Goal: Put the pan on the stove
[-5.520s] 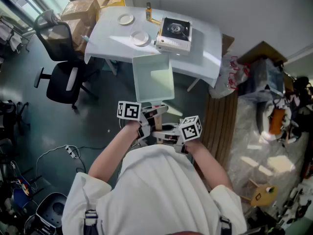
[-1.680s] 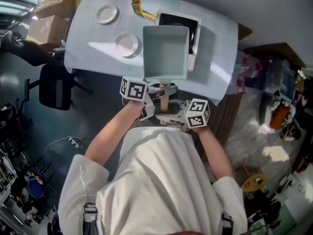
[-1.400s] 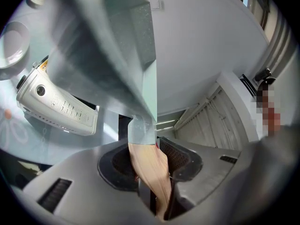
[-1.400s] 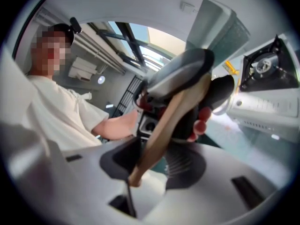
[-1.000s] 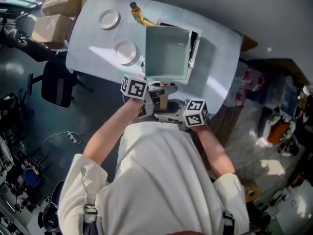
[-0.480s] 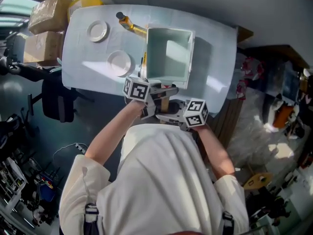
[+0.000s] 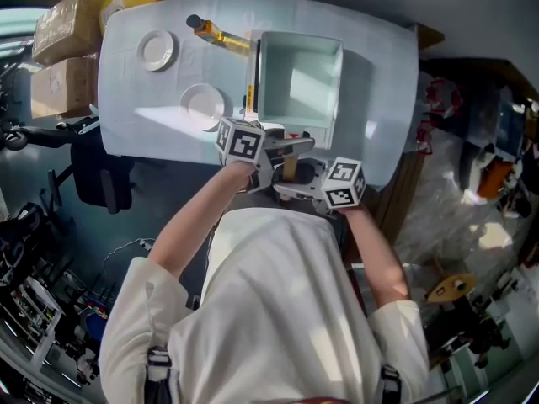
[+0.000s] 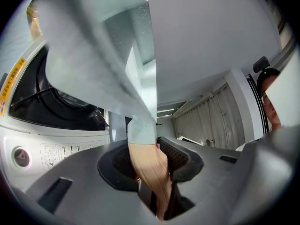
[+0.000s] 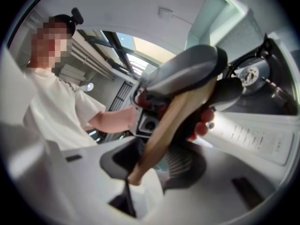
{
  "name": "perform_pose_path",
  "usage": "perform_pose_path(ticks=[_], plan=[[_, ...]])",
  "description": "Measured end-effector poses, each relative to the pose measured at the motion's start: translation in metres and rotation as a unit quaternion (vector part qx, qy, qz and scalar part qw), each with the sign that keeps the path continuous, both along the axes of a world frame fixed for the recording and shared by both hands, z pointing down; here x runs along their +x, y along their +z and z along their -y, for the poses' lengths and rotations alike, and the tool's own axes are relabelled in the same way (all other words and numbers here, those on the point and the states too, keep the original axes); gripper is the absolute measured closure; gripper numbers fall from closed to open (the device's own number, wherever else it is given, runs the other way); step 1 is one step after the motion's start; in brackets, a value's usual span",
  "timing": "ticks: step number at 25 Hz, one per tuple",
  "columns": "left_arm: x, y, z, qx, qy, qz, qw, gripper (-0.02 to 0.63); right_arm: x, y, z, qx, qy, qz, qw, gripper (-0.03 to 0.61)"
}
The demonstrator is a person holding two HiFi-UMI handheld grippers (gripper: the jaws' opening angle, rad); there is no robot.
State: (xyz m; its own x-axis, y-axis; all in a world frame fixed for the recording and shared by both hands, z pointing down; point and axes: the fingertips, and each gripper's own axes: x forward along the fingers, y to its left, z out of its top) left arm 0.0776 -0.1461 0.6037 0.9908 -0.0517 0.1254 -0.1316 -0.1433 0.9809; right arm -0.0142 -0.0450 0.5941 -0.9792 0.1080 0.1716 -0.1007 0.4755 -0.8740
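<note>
Lowered now, the pale green square pan (image 7: 299, 74) hides the white stove (image 8: 56, 146) ahead of the left gripper (image 7: 282, 147) and right gripper (image 7: 295, 188). Both are clamped on its wooden handle (image 7: 289, 168). Only the gripper views show the black burner (image 9: 248, 74).

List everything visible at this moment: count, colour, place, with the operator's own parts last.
pan: 1, pale green with a wooden handle, held over the stove
stove: 1, white with black top, on the table under the pan
plates: 2, white, on the table left of the pan
bottle: 1, yellow with dark cap, far side of the table
table: 1, white
cardboard boxes: 2, brown, off the table's left end
office chair: 1, black, left of the person
left gripper: 1, grey, shut on the handle
right gripper: 1, grey, shut on the handle's end
</note>
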Motion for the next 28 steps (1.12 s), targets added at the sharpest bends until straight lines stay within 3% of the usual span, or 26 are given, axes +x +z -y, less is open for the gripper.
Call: perform_pose_path(ticks=[15, 28], plan=[[-0.001, 0.06, 0.005, -0.031, 0.01, 0.008, 0.9994, 0.459, 0.0, 0.048, 0.008, -0.039, 0.005, -0.015, 0.999, 0.407], [-0.005, 0.083, 0.003, -0.058, 0.005, 0.006, 0.9983, 0.459, -0.006, 0.073, 0.006, -0.066, -0.001, -0.023, 0.998, 0.406]])
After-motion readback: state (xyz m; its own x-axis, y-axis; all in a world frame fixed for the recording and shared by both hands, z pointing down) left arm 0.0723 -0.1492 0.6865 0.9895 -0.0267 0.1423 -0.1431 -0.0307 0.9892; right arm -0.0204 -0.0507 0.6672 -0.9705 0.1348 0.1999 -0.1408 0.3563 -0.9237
